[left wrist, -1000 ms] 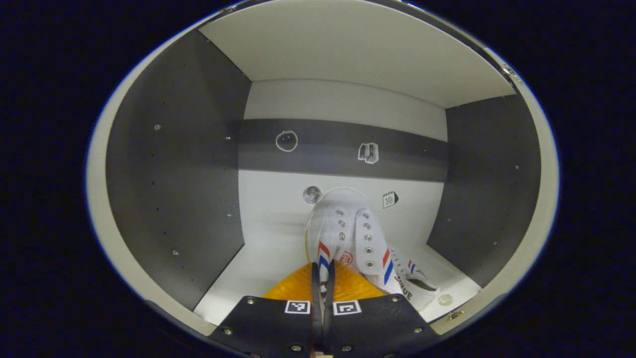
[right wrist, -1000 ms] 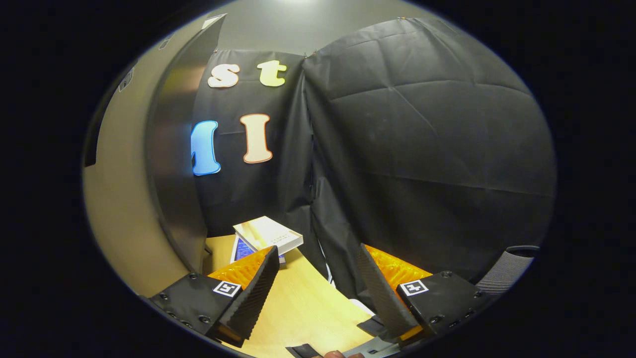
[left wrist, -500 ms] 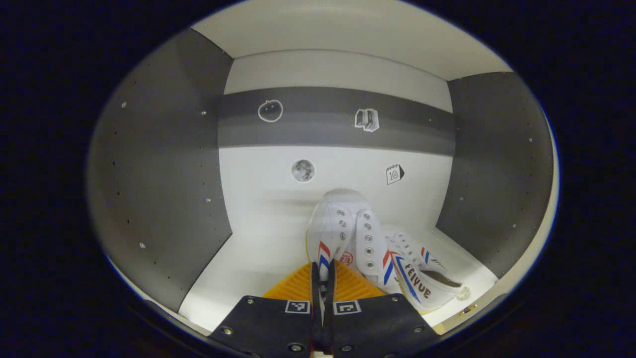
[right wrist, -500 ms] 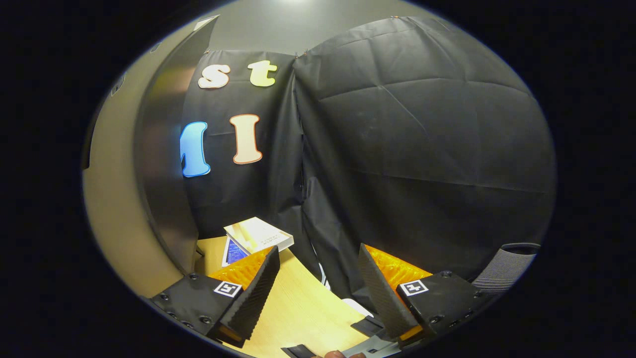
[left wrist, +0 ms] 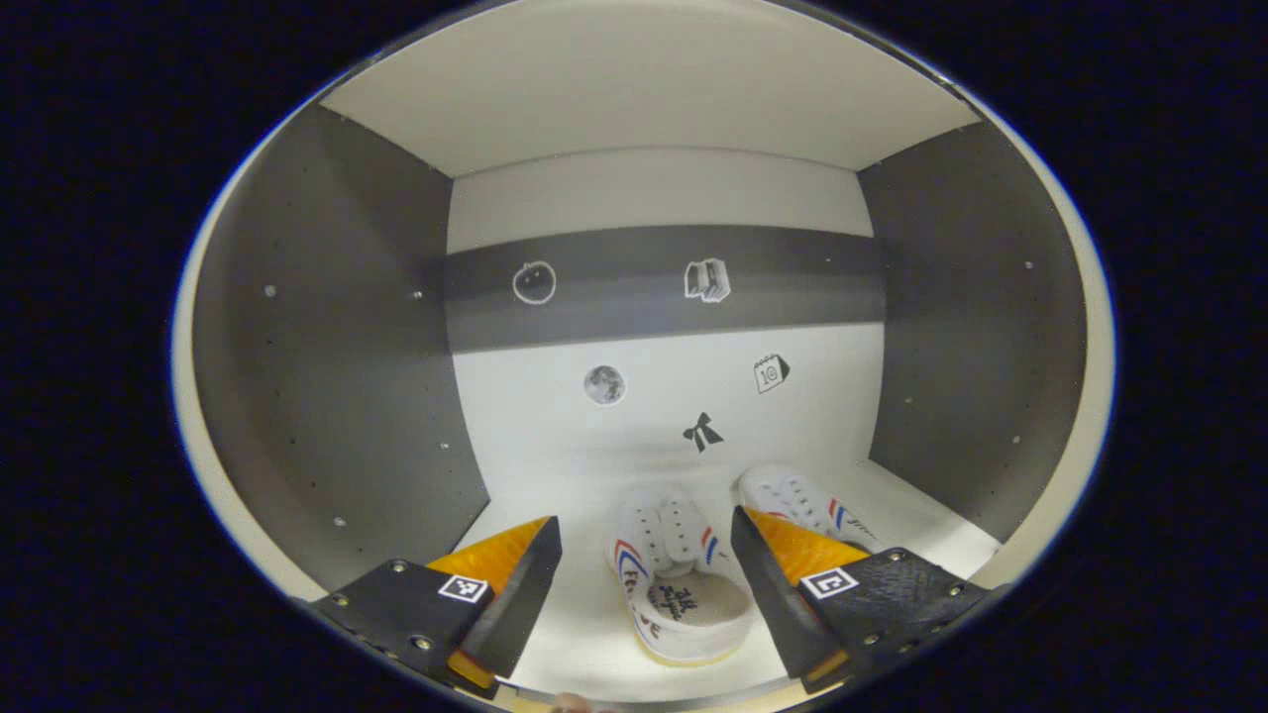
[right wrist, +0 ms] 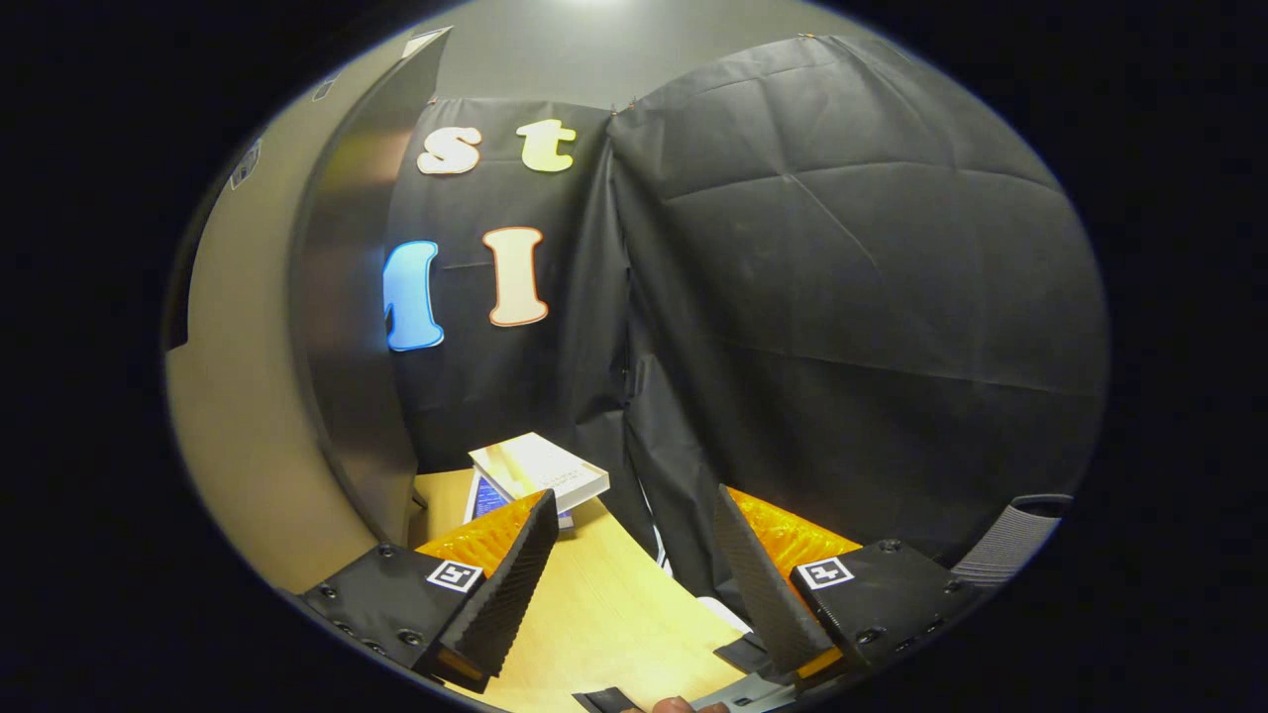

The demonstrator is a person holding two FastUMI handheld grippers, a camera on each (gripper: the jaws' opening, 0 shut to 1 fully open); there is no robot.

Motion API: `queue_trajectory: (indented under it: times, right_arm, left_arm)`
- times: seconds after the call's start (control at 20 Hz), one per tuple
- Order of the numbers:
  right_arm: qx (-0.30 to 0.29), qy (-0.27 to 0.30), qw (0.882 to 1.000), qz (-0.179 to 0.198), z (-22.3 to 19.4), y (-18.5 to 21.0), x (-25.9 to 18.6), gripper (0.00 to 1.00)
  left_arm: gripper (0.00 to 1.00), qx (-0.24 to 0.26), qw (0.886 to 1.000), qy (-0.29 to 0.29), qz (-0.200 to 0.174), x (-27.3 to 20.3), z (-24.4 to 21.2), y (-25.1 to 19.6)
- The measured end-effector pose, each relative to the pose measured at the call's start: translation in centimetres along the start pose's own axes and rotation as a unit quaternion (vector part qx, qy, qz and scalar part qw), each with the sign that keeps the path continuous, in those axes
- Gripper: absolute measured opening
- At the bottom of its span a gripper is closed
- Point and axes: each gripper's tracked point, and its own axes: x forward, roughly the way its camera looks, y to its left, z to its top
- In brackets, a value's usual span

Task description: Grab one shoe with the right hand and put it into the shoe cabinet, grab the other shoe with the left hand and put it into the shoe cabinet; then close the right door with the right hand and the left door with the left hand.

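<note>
Shoes (left wrist: 684, 584) lie in the cabinet (left wrist: 327, 396) between spread left tongs (left wrist: 644, 584).

- The left gripper (left wrist: 646, 564) is reaching forward level, its fingers spreading wide apart and gripping nothing.
- The right gripper (right wrist: 634, 569) is hovering with fingers parted wide, clasping nothing.

near shoe (left wrist: 679, 594) on cabinet floor (left wrist: 584, 634) | other shoe (left wrist: 797, 500) behind, to its right (by the side wall) | books (right wrist: 540, 473) on table (right wrist: 604, 614)
</note>
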Motion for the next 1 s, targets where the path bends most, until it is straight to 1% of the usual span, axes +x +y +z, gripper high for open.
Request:
queue_trajectory:
  times: [0.05,0.1,0.15,0.25,0.3,0.4,0.5,0.55,0.6,0.75,0.9,0.95,1.0]
  right_arm:
    - [-0.002,-0.004,1.0,0.008,0.9,0.5,-0.2,0.95]
    - [-0.002,-0.01,1.0,0.015,1.7,0.8,-0.3,0.95]
    - [-0.001,-0.017,1.0,0.022,2.7,1.2,-0.5,0.99]
    - [0.001,-0.027,0.999,0.041,4.4,2.2,-0.9,0.99]
    - [0.001,-0.031,0.998,0.054,5.2,2.9,-1.1,0.95]
    - [-0.004,-0.036,0.996,0.076,6.5,3.8,-1.5,0.95]
    - [-0.003,-0.041,0.995,0.089,7.7,4.4,-1.8,0.95]
    - [0.001,-0.045,0.994,0.097,8.4,4.8,-2.0,0.95]
    - [0.002,-0.049,0.993,0.106,9.0,5.3,-2.3,0.95]
    - [-0.01,-0.05,0.99,0.129,10.1,6.7,-3.2,0.94]
    - [-0.012,-0.056,0.985,0.16,11.7,8.8,-4.9,0.94]
    - [-0.007,-0.06,0.983,0.17,12.5,9.5,-5.5,0.99]
    - [-0.001,-0.064,0.982,0.178,12.9,10.0,-6.0,0.94]
  left_arm:
    - [1.0,0.001,1.0,-0.009,0.0,-1.4,0.3,-0.1]
    - [1.0,0.001,1.0,-0.019,0.006,-2.8,0.8,0.1]
    - [1.0,-0.002,1.0,-0.029,0.011,-4.4,1.3,0.2]
    - [1.0,-0.013,0.999,-0.05,0.018,-7.7,2.0,0.2]
    - [1.0,-0.018,0.998,-0.055,0.022,-9.4,2.0,0.1]
    - [1.0,-0.018,0.996,-0.073,0.05,-13.0,1.8,1.1]
    - [1.0,0.003,0.992,-0.105,0.07,-15.8,1.6,1.5]
    - [1.0,0.008,0.991,-0.11,0.079,-17.3,0.7,1.8]
    - [1.0,0.008,0.99,-0.111,0.083,-18.8,-0.3,1.7]
    - [1.0,-0.003,0.993,-0.096,0.072,-22.4,-4.0,0.4]
    - [1.0,-0.021,0.997,-0.05,0.057,-23.9,-8.0,-0.6]
    - [1.0,-0.033,0.997,-0.035,0.052,-24.2,-9.0,-0.8]
    - [1.0,-0.043,0.998,-0.024,0.046,-24.5,-9.8,-1.0]
